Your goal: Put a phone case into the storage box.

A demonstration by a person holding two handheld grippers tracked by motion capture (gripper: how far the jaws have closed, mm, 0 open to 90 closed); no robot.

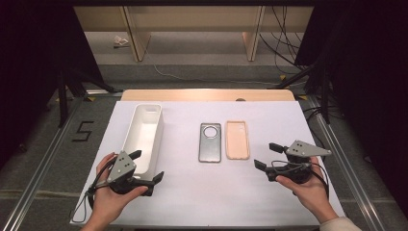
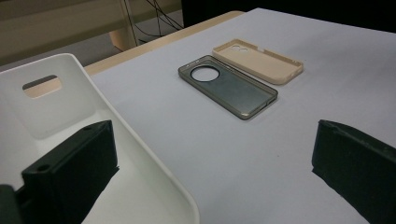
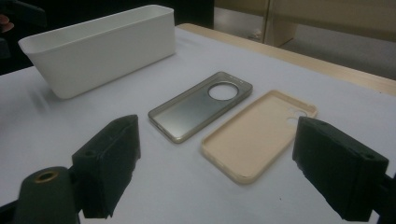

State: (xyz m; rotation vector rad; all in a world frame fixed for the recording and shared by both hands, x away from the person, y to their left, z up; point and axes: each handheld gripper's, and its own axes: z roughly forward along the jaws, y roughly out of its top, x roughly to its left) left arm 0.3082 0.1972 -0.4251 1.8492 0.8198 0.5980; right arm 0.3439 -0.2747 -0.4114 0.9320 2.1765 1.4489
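Two phone cases lie side by side mid-table: a grey case [image 1: 210,142] and a beige case [image 1: 237,139], apparently just apart. Left gripper [image 1: 148,167], jaws spread and holding nothing, sits at the near end of the white bin [image 1: 155,126]. Right gripper [image 1: 268,155], also spread wide, hovers near the beige case.

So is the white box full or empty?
Empty. The white box shows only its bare white inside; both phone cases lie outside on the table.
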